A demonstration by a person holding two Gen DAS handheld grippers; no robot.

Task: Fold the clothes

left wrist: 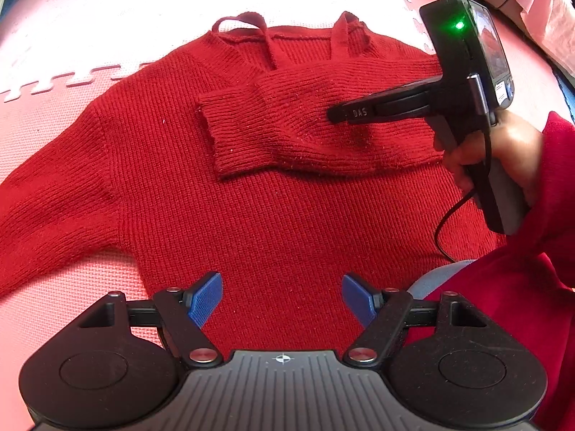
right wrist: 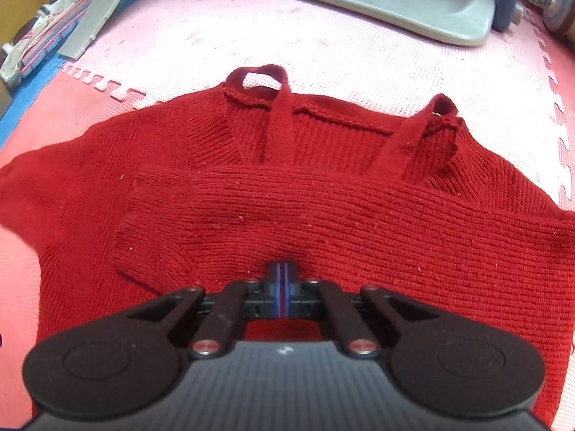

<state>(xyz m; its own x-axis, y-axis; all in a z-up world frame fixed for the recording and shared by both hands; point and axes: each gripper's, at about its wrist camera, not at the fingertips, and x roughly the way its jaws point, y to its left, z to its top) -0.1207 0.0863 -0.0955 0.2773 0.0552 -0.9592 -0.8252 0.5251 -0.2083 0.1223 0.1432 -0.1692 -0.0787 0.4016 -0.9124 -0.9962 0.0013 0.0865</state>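
A red knitted sweater (left wrist: 251, 197) lies spread flat on a floor of pink interlocking foam mats (left wrist: 72, 36), its neckline toward the far edge and two thin knit straps (right wrist: 266, 72) looping up past the collar onto the paler mat beyond. One sleeve (left wrist: 305, 129) is folded across the chest, its ribbed cuff (left wrist: 230, 133) resting near the middle of the garment; the other sleeve (left wrist: 46, 197) trails out to the side over the pink mat. The left gripper (left wrist: 282, 300) hovers above the sweater's lower body with its blue-padded jaws spread wide and nothing between them. The right gripper (right wrist: 282, 287) — seen from the left wrist camera as a black handheld unit with a green light, gripped by a hand (left wrist: 503, 151) in a red sleeve — points down at the folded sleeve, its tip just over the knit. From its own camera the right gripper's jaws are pressed together with no cloth visibly caught between the pads; whether the tips actually touch the fabric cannot be told. A black cable (left wrist: 449, 222) dangles from the handle across the sweater's edge. Beyond the mats sits a grey plastic base (right wrist: 359, 3), with clutter — partly blurred — at the far corners.
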